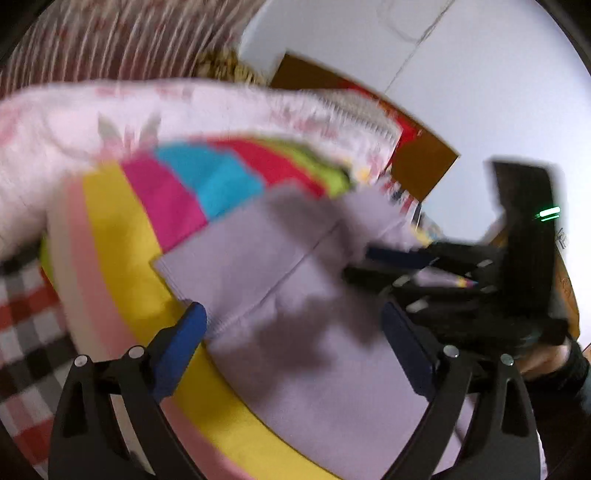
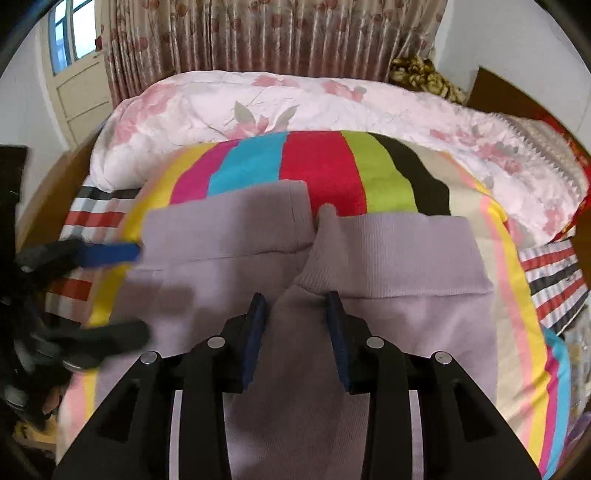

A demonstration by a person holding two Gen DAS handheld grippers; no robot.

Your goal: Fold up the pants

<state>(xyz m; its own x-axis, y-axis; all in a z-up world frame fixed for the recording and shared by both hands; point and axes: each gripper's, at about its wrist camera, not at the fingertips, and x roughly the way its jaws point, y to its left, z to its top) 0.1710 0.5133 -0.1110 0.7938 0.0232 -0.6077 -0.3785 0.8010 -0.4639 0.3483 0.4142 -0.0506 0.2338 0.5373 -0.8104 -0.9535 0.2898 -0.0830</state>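
Left tool (image 1: 291, 332) sits wide open over the pants (image 1: 295, 295), fingers clear of the cloth on both sides, nothing gripped; looks released so the fold can rest. Pants lie flat on the striped blanket (image 1: 122, 258) on the bed, one hemmed corner just ahead of the left finger (image 1: 184, 343). Right tool (image 1: 391, 266) comes in from the right edge at the far fold, blurred, a hand (image 1: 546, 358) behind it

Right wrist view: right tool (image 2: 295, 325) is partly open, blue fingers straddling a raised ridge of lilac fabric where the ribbed waistband (image 2: 406, 254) bunches; pads not clearly pressing, so I read it as let go, not clamped. Pants folded over, waistband and a hemmed leg end side by side across the blanket. Left tool (image 2: 103, 291) at the left edge, open beside the fabric. Flowered quilt (image 2: 295, 99) and curtain (image 2: 258, 33) behind
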